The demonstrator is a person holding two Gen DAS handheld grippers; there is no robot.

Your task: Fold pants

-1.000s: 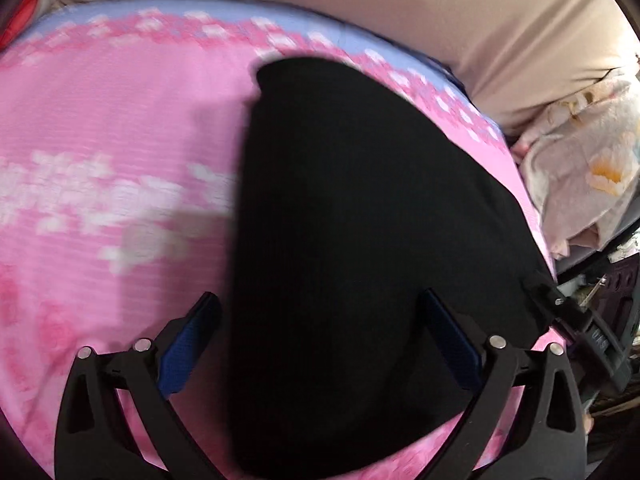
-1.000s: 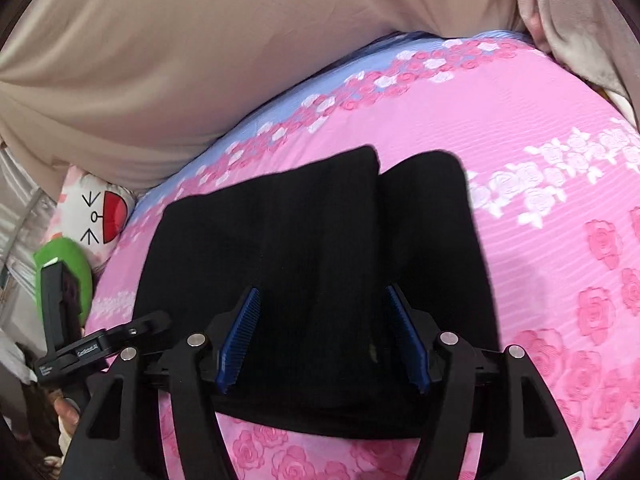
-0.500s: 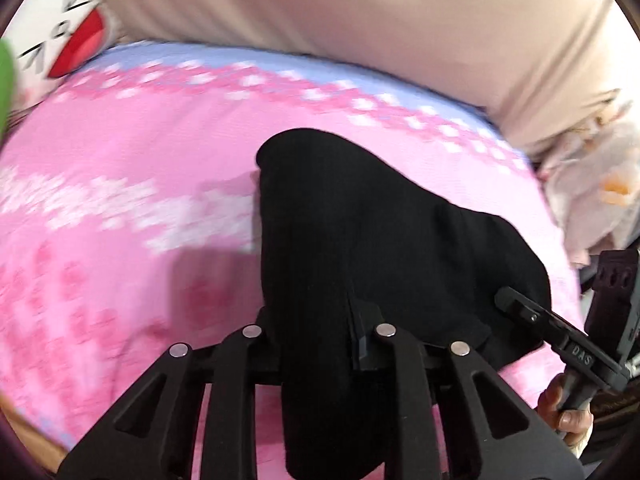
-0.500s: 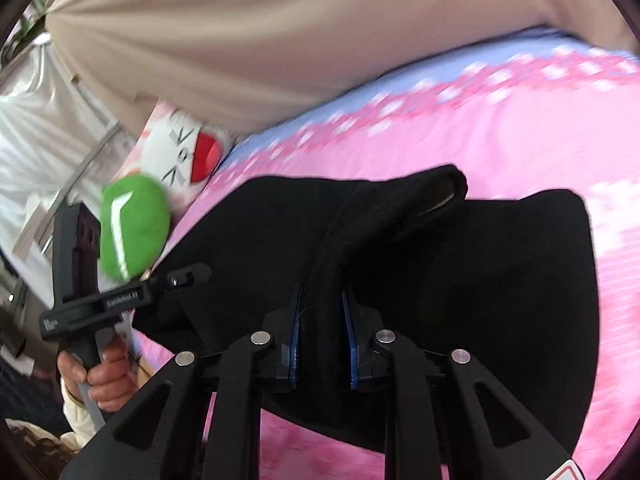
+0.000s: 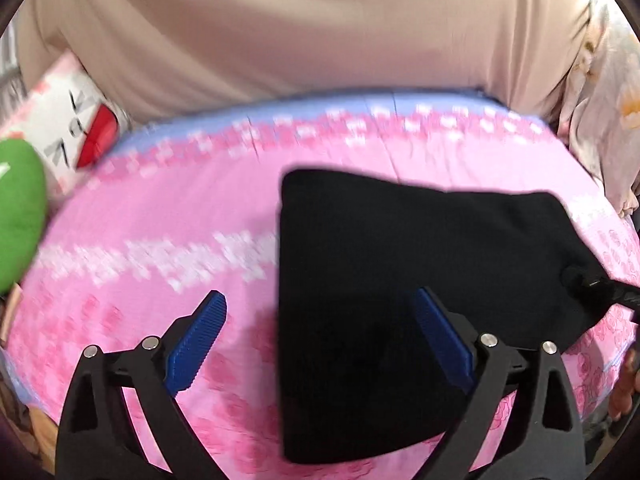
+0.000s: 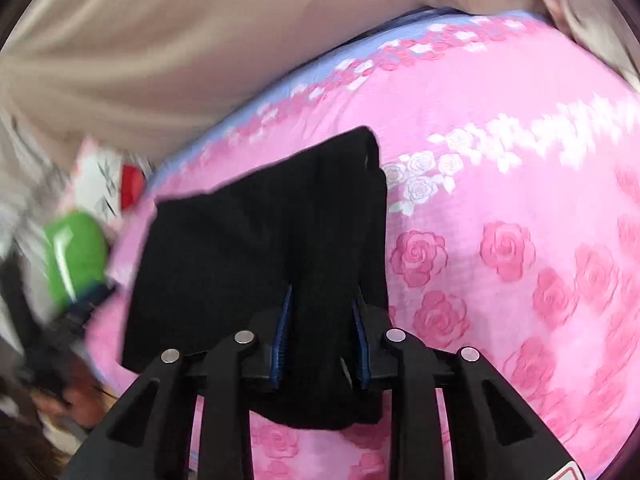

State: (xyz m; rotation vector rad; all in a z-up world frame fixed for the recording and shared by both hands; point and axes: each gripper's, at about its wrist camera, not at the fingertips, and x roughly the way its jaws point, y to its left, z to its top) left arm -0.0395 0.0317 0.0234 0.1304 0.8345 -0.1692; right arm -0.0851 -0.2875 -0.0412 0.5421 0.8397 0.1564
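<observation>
Pants, black, lie folded on a bed with a pink rose-print sheet. In the left wrist view the pants fill the span from centre to 3 o'clock, with a straight left edge running from 12 toward 6 o'clock.

Left gripper: fingers spread wide and opening further. The left blue pad sits over bare sheet, the right one over the black cloth. The pants' left edge lies between them, but neither pad presses on it; whether the right pad touches the cloth cannot be told.

Right gripper: fingers narrow and opening, with a raised ridge of the pants between the two blue pads. The cloth fills the gap and the pads appear to bear on it from both sides. From there the pants run off toward 10 o'clock in this view, lying on the sheet.

Beige fabric rises behind the bed at 12 o'clock. White cushion with red patch and green object sit off the bed edge at 9 to 10 o'clock in the left view. Both views are blurred, mostly at the margins.
</observation>
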